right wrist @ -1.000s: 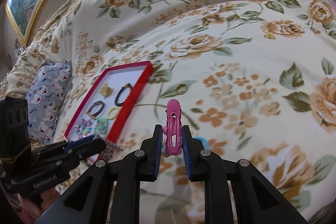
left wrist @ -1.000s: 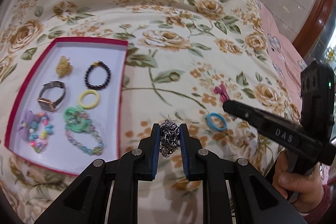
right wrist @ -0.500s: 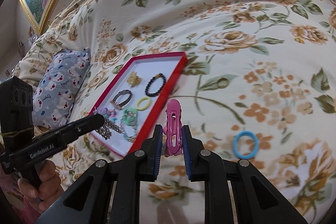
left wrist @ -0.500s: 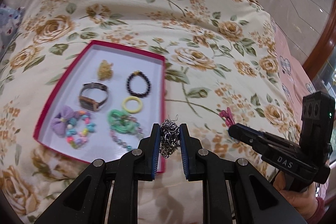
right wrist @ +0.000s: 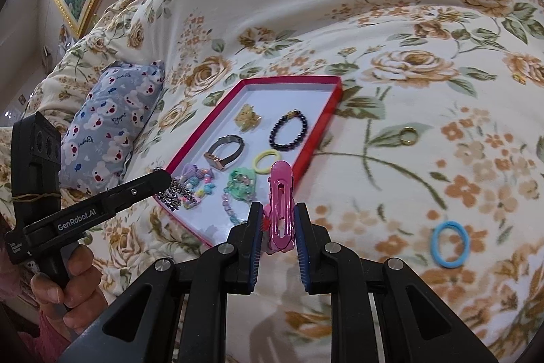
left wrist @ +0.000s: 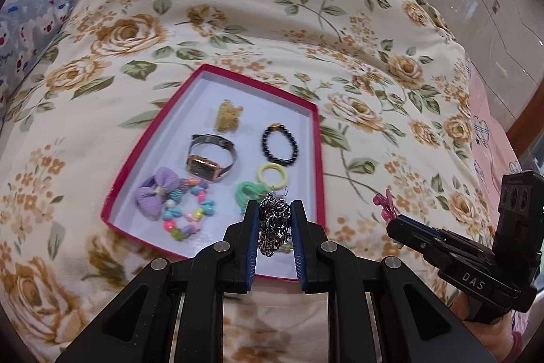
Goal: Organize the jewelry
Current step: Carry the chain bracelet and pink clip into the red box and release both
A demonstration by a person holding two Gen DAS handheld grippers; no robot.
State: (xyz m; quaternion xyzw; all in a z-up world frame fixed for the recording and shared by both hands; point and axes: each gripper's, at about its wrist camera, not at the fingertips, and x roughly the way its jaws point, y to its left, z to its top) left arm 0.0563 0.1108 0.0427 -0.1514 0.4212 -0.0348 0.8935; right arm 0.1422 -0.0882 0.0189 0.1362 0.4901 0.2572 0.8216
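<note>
We had the left gripper [left wrist: 274, 223] clamped on a silver metal chain [left wrist: 273, 225] and the right gripper [right wrist: 278, 227] on a pink plastic hair clip [right wrist: 280, 210]; both wanted bare spots in the red-rimmed white tray [left wrist: 217, 79].

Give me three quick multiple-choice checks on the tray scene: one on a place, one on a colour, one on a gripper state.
1. Where is the gold ring?
A. in the tray
B. on the bedspread right of the tray
C. in the right gripper

2. What colour is the loose hair tie outside the tray?
A. blue
B. yellow
C. purple

3. What does the left gripper hold?
A. nothing
B. pink clip
C. silver chain

Answers:
1 B, it lies on the floral cloth beyond the red rim.
2 A, a blue loop on the bedspread.
3 C, the chain is bunched between its pads.
</note>
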